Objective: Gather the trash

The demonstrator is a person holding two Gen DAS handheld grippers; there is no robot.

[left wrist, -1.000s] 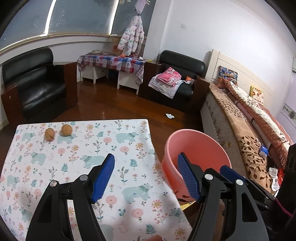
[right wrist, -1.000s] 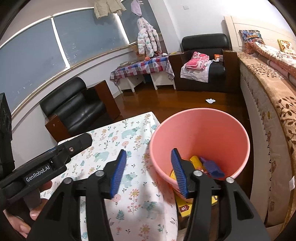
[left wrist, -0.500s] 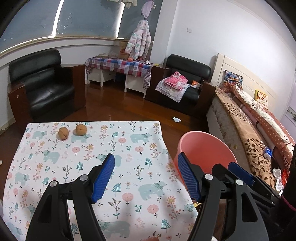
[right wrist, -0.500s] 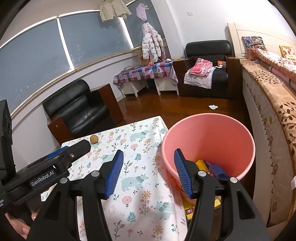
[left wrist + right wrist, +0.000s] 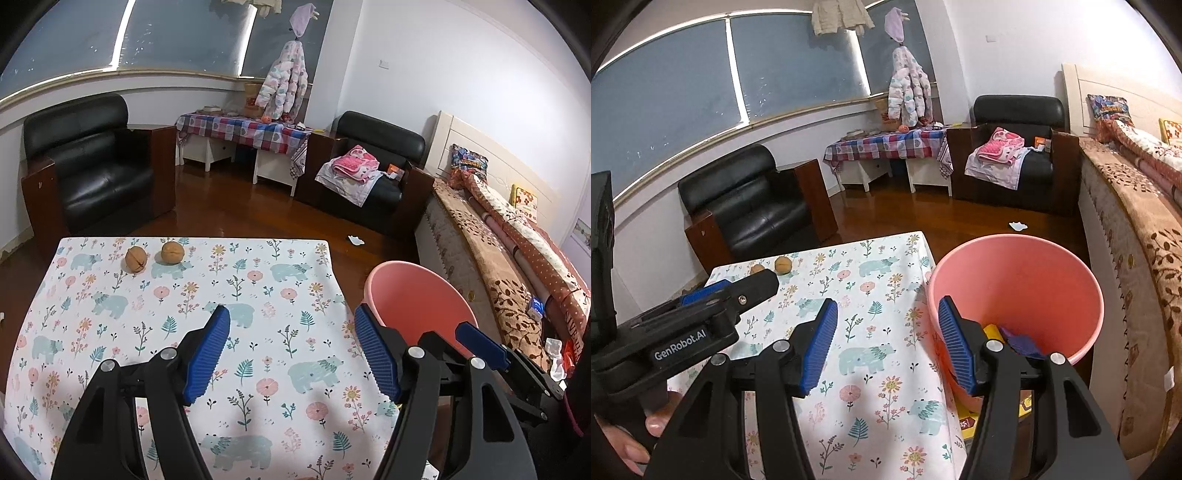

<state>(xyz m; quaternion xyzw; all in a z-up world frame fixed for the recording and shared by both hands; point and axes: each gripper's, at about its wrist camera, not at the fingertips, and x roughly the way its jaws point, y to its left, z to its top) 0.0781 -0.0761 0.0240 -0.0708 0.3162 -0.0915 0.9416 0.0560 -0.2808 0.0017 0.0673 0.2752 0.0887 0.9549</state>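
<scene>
Walnuts (image 5: 136,259) (image 5: 172,252), far ahead-left of both released, empty tools (image 5: 291,354) (image 5: 886,345) on the bench (image 5: 258,295), may roll off if nudged; bucket (image 5: 1015,291) sits right.

place: home, bed-sitting room
shows it: bed (image 5: 491,236), armchairs (image 5: 88,166), hung jacket (image 5: 284,88), cloth-covered table (image 5: 110,332)

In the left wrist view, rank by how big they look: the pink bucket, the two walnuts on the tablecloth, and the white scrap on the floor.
1. pink bucket, largest by far
2. two walnuts, alike, no ranking between them
3. white scrap, smallest, though it lies farther from the camera
</scene>
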